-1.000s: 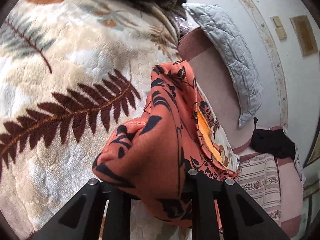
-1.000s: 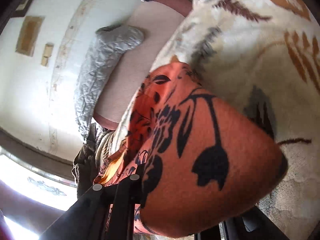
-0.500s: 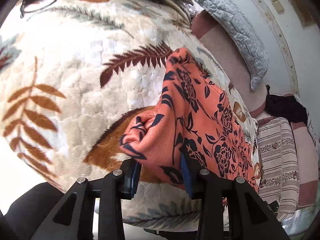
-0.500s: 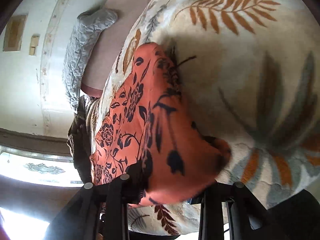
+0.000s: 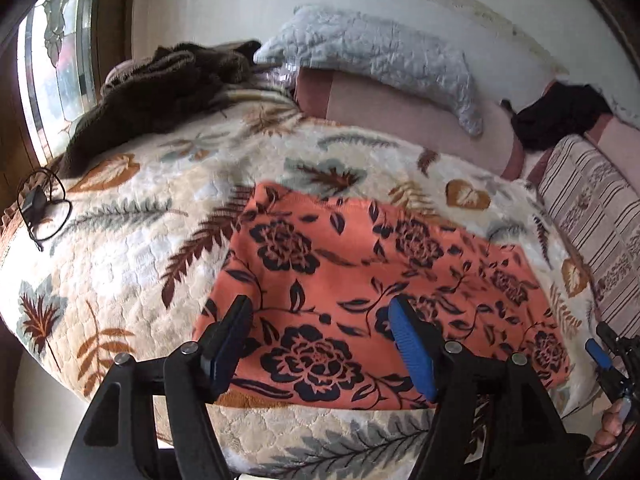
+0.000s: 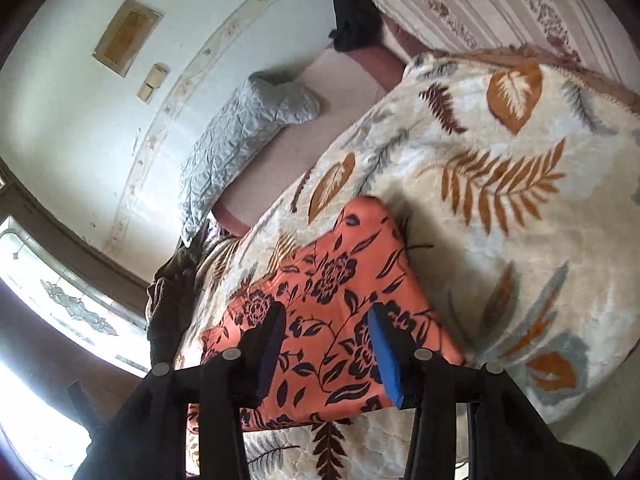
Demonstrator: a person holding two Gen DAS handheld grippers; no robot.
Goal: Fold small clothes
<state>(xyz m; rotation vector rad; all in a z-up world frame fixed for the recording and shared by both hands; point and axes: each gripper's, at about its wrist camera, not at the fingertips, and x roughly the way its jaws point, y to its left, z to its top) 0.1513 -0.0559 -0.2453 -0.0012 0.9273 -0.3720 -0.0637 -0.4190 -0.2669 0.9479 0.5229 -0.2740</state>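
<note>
Two grippers: both in view, each with black fingers and blue pads.
Left gripper (image 5: 322, 320): fingers spread apart, grasping nothing; it hovers over the near-left part of the garment, the near hem showing between the pads.
Right gripper (image 6: 326, 322): fingers likewise spread, nothing between them; it hovers over the near-right part of the same garment. Its blue-padded tip (image 5: 600, 354) also shows at the right edge of the left wrist view, beside the garment's right corner.
Garment: one orange knitted cloth with a dark navy flower-and-leaf print (image 5: 360, 280), lying flat as a rough rectangle, released by both grippers; right wrist view (image 6: 332, 312).
Garment location: on the cream plush blanket with brown, rust and grey fern leaves (image 5: 132, 240), toward its near edge.
Blanket surroundings: dark brown fuzzy throw (image 5: 160, 88) heaped at the far-left corner; black cable with small plug (image 5: 38, 204) on the left edge.
Background: grey quilted pillow (image 5: 380, 56) against the pale wall; black cloth bundle (image 5: 560, 116) to its right; striped floral cushion (image 5: 592, 208) at the blanket's right side.
Window: patterned glass pane (image 5: 60, 48), far left.
</note>
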